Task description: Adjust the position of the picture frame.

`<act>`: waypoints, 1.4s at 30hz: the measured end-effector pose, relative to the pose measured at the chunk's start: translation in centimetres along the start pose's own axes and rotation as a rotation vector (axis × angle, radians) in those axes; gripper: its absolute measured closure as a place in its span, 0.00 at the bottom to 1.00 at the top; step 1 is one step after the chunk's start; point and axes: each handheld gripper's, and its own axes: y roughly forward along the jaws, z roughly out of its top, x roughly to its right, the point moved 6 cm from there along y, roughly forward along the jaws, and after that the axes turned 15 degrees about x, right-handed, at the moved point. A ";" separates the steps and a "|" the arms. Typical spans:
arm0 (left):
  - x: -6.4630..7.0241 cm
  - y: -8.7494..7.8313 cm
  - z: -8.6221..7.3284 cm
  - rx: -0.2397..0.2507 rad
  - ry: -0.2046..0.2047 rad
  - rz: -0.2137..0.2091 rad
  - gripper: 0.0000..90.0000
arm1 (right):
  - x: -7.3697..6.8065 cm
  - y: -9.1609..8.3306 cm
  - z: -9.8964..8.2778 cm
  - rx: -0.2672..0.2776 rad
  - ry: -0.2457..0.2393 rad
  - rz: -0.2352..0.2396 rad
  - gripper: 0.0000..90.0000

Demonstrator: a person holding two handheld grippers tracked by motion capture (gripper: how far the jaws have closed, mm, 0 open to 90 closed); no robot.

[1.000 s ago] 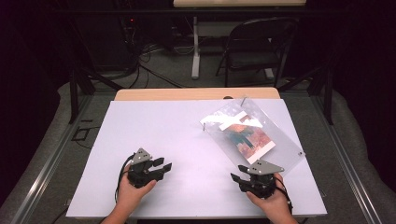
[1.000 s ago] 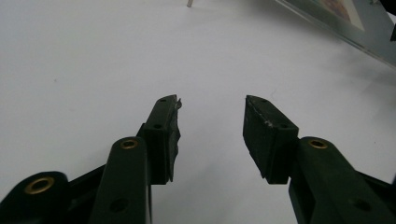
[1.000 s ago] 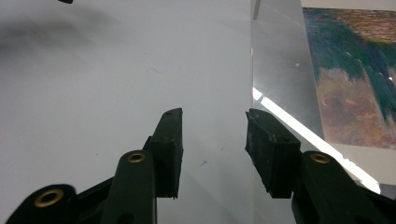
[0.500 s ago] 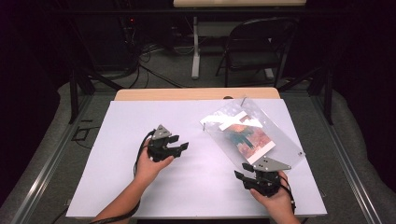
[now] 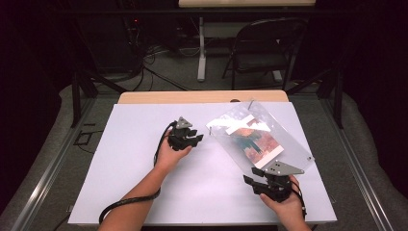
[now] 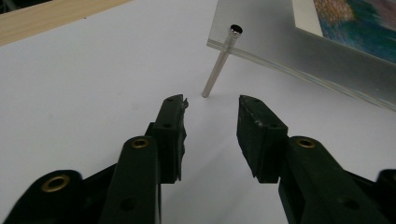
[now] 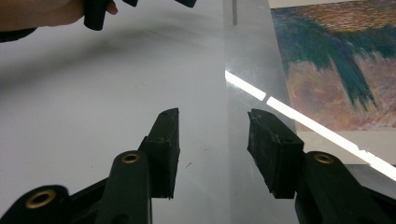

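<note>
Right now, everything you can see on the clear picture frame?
The clear picture frame is a rectangular transparent panel, acrylic by the look, with glare streaks. A colourful print with a white border sits inside it. It lies skewed on the right half of the white table, raised on thin metal standoff legs; one leg with a dark cap shows at a corner. The left claw points at that leg, jaws apart, not touching. The right claw is at the near edge, open.

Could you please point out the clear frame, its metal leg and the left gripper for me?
Frame [image 5: 288, 144]: high view, bare clear panel beside the picture.
Leg [image 6: 216, 73]: left gripper view, middle of the rod.
Left gripper [image 6: 211, 122]: left gripper view, midway between its fingertips.
</note>
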 end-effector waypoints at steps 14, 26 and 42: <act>-0.5 3.2 -0.6 -0.015 -0.012 0.008 0.80 | 0.2 -0.3 0.2 0.015 0.023 0.002 0.59; 0.0 4.5 -0.4 -0.010 -0.026 -0.013 0.82 | 0.3 -0.4 0.2 0.018 0.038 0.003 0.58; 0.4 5.8 -0.2 -0.027 0.000 -0.011 0.88 | 0.7 -0.5 0.2 0.025 0.062 0.002 0.58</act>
